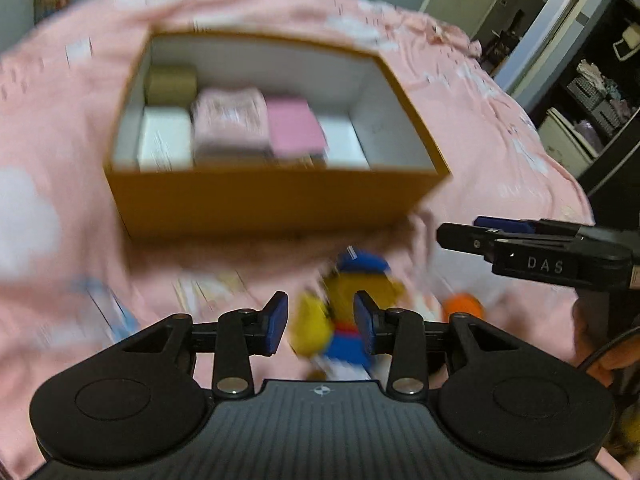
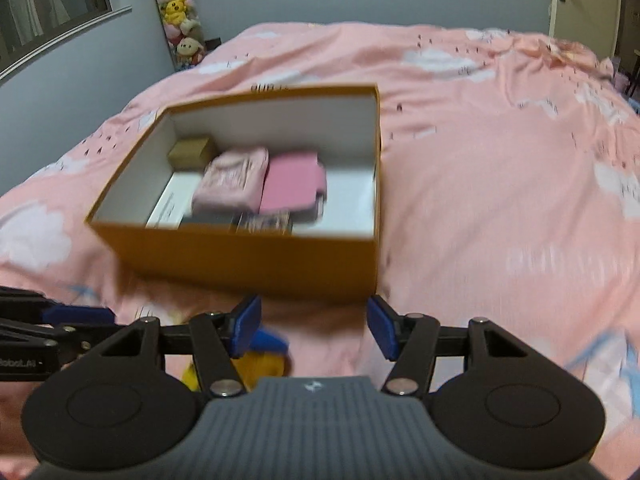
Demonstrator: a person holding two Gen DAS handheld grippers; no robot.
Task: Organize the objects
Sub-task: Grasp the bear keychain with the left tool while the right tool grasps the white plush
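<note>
Left wrist view: the left tool [image 1: 321,322] hangs over a pink bedspread [image 1: 492,148], its blue pads moderately apart with nothing pressed between them. A yellow and blue plush toy [image 1: 348,316] lies on the bed below and between the pads; the blur leaves it unclear whether either pad touches it. Beyond it stands an open orange box [image 1: 272,200] holding a tan block [image 1: 170,84], a white packet [image 1: 164,138], a pale pink bundle [image 1: 230,118] and a deeper pink item [image 1: 294,126]. The right tool [image 1: 460,232] enters from the right edge; its gap cannot be judged here.

Right wrist view: the right tool [image 2: 314,326] stands wide and empty, aimed at the near wall of the orange box [image 2: 248,256]. The plush toy [image 2: 260,356] shows partly under its left pad, on the bedspread [image 2: 480,160]. The left tool [image 2: 76,314] is at the left edge. Stuffed toys [image 2: 178,12] stand stacked against the far wall.
</note>
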